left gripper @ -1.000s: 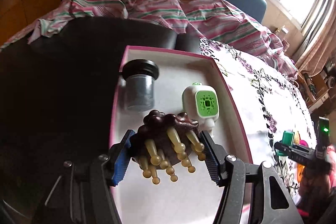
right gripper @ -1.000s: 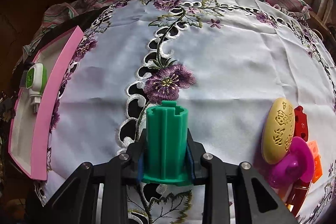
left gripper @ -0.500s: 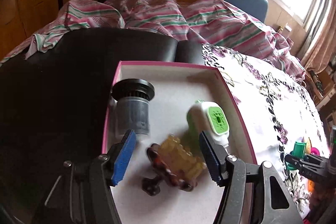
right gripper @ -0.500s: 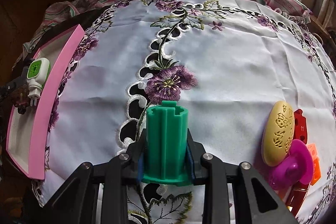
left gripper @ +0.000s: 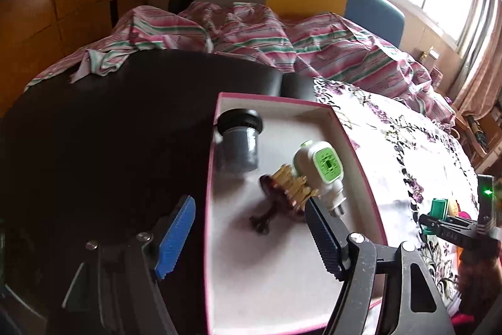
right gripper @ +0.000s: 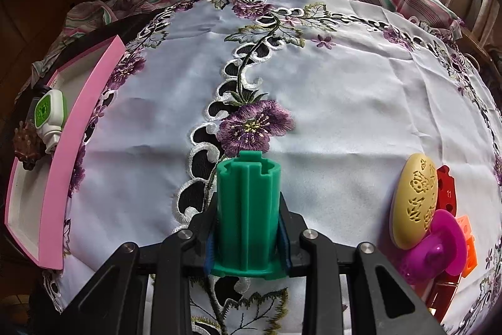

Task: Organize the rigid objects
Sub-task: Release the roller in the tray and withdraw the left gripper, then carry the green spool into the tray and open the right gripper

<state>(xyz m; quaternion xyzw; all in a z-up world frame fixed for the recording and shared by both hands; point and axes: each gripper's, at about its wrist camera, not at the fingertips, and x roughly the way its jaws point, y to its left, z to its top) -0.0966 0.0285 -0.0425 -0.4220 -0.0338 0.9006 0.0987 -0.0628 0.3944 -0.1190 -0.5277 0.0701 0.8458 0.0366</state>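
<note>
A pink-rimmed white tray (left gripper: 276, 98) (right gripper: 78, 127) holds a dark brown massager with yellow knobs (left gripper: 287, 193) (right gripper: 26, 145), a white and green plug-in device (left gripper: 320, 167) (right gripper: 50, 115) and a grey jar with a black lid (left gripper: 240, 143). My left gripper (left gripper: 248, 236) hovers above the tray's near end, its jaws opening with nothing between them; the massager lies just beyond them. In the right wrist view, my right gripper (right gripper: 248, 236) is shut on an upright green ribbed cylinder (right gripper: 248, 209) over the embroidered cloth. That gripper (left gripper: 422, 220) and cylinder (left gripper: 439, 208) also show at the left wrist view's right edge.
A white cloth with purple flowers (right gripper: 313, 90) covers the table; a dark surface (left gripper: 103, 131) lies left of the tray. At the right sit a yellow carved oval (right gripper: 414, 200), a magenta disc (right gripper: 439, 244) and red and orange pieces (right gripper: 448, 187). A striped bedsheet (left gripper: 251, 36) lies behind.
My left gripper let go of the massager, which now lies on its side in the tray; the gripper then drew back and up, jaws wider. The right gripper and cylinder stayed still.
</note>
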